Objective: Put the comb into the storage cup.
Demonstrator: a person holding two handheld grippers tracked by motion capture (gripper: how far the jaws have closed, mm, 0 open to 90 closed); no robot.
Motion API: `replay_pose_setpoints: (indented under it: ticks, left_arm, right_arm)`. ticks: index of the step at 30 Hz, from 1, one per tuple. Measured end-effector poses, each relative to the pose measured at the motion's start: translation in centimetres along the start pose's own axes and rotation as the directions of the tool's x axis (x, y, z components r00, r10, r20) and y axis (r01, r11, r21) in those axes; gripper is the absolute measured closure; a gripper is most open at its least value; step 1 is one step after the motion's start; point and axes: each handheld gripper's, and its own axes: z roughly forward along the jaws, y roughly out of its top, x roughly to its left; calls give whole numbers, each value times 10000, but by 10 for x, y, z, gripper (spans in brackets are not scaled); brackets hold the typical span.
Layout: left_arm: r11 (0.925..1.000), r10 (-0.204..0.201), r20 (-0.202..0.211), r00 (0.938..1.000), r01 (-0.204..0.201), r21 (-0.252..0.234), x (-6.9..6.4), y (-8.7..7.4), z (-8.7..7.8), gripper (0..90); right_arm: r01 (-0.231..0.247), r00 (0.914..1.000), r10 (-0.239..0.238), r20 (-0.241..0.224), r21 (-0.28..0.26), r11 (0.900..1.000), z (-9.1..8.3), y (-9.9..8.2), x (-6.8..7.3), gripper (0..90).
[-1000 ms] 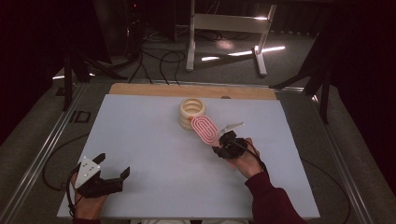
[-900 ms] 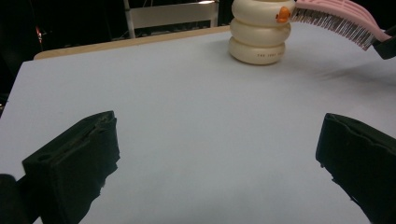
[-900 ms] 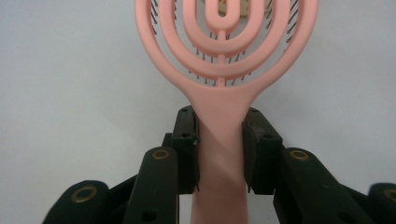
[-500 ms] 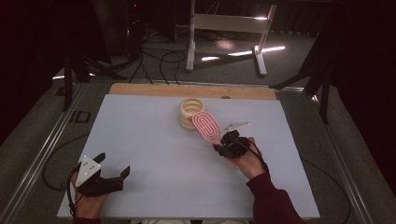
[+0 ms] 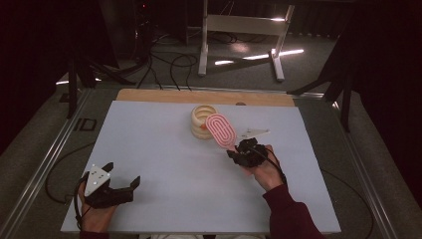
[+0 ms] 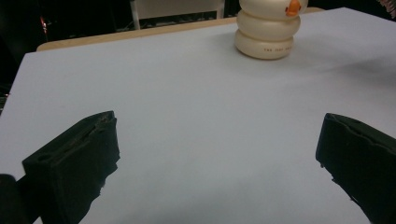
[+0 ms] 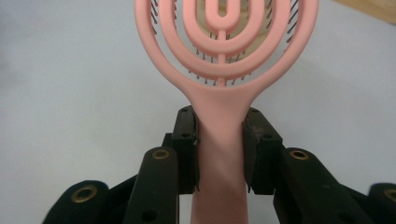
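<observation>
Two tools are in play, and going left to right the left tool (image 5: 122, 186) comes first: it rests low on the white worktop (image 5: 164, 149) with its jaws spread wide and nothing between them. Far ahead of it, in the left gripper view, stands the cream holder (image 6: 265, 32), a stack of rounded rings with a small orange mark near its top.

Next comes that holder (image 5: 201, 119) in the high view, just ahead and to the left of the right tool (image 5: 238, 153). The right tool is clamped on the handle of a pink brush (image 5: 222, 129); the right gripper view shows both pads pressed flat against the handle's neck (image 7: 219, 135), the looped head (image 7: 226, 42) rising straight out from the jaws, bristles facing away. The brush head overlaps the holder's near rim in the high view, so it seems to hover right at the opening; whether it touches the rim I cannot tell.

The step in hand looks like bringing the brush to the holder. To do it well, the grip should stay square on the neck so the head does not swing. The tool should line the brush up over the middle of the opening before lowering, since a nudge on the rim could tip or shove the light holder. The left tool is well apart and idle; it could come in to steady the holder's base if it shifts.
</observation>
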Motion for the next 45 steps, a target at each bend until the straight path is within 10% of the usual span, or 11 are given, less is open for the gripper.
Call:
replay_pose_setpoints:
  ticks: [45]
  left_arm:
    - [9993, 78, 747, 9972, -106, 372, -14, 50, 24, 2]
  right_arm:
    - [436, 9988, -460, -162, -1254, 9911, -11, 20, 16, 698]
